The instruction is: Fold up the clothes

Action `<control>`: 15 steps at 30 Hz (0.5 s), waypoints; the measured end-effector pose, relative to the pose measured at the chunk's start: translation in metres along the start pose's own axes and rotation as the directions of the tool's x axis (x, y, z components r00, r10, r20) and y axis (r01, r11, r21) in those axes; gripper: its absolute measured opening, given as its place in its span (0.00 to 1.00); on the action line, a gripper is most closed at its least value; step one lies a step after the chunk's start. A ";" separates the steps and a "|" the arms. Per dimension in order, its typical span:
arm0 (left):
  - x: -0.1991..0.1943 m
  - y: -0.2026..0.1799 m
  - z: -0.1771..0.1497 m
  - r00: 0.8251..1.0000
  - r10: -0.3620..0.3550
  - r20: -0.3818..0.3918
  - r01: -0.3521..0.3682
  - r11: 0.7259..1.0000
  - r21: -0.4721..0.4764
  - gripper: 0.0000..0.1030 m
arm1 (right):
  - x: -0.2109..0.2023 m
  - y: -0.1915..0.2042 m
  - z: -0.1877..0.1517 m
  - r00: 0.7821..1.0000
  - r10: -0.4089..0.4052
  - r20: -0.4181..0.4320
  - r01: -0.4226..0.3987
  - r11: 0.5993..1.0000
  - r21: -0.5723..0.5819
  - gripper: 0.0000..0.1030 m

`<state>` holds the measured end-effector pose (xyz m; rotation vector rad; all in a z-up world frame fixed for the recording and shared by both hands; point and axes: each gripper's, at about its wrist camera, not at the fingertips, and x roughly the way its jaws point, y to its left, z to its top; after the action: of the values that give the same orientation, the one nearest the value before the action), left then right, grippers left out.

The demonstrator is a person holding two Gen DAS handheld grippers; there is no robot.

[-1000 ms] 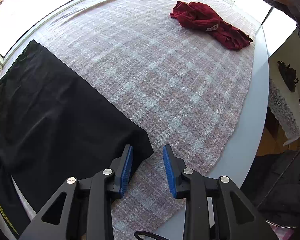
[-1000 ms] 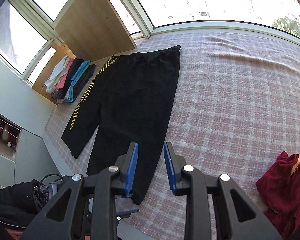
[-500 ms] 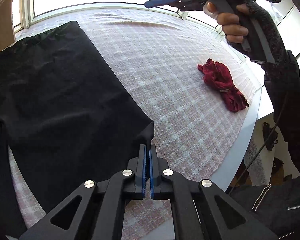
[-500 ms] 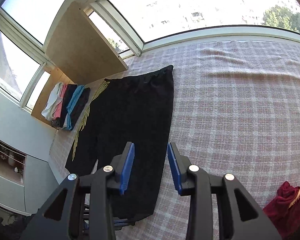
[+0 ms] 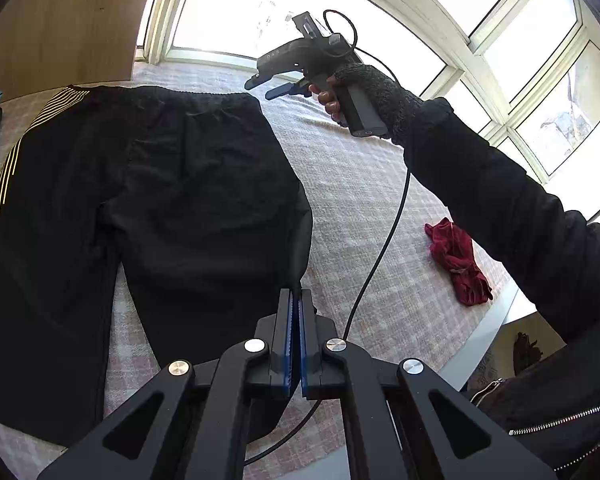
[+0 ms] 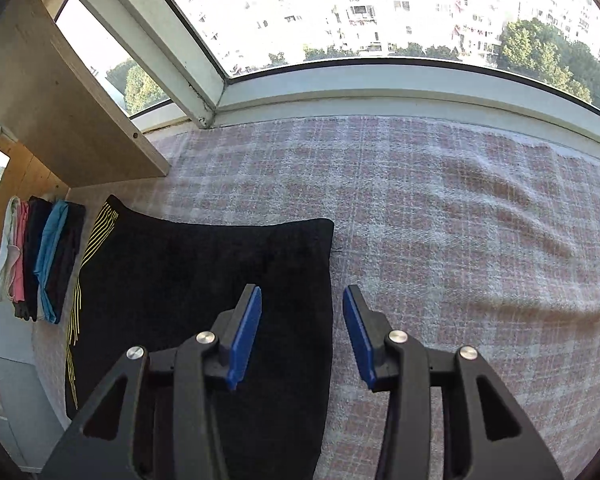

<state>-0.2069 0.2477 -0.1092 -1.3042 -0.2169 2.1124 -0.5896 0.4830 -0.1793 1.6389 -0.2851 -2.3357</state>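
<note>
Black shorts (image 5: 172,208) with thin yellow stripes down one side lie on a cloth (image 6: 460,240) checked in pale pink and white. At about three o'clock of the shorts in the left wrist view sits a dark red garment (image 5: 456,268). The stack of folded clothes (image 6: 36,256) at nine o'clock in the right wrist view shows white, pink, black and bright blue.
</note>
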 end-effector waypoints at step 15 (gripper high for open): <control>-0.015 0.035 -0.009 0.996 -0.074 0.049 0.077 0.995 -0.060 0.02 | 0.053 0.000 0.024 0.995 0.016 -0.094 -0.010 0.998 0.064 0.11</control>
<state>-0.2092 0.2095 -0.1180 -1.2632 -0.3484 2.0887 -0.6290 0.4652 -0.2186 1.7662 -0.3522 -2.2535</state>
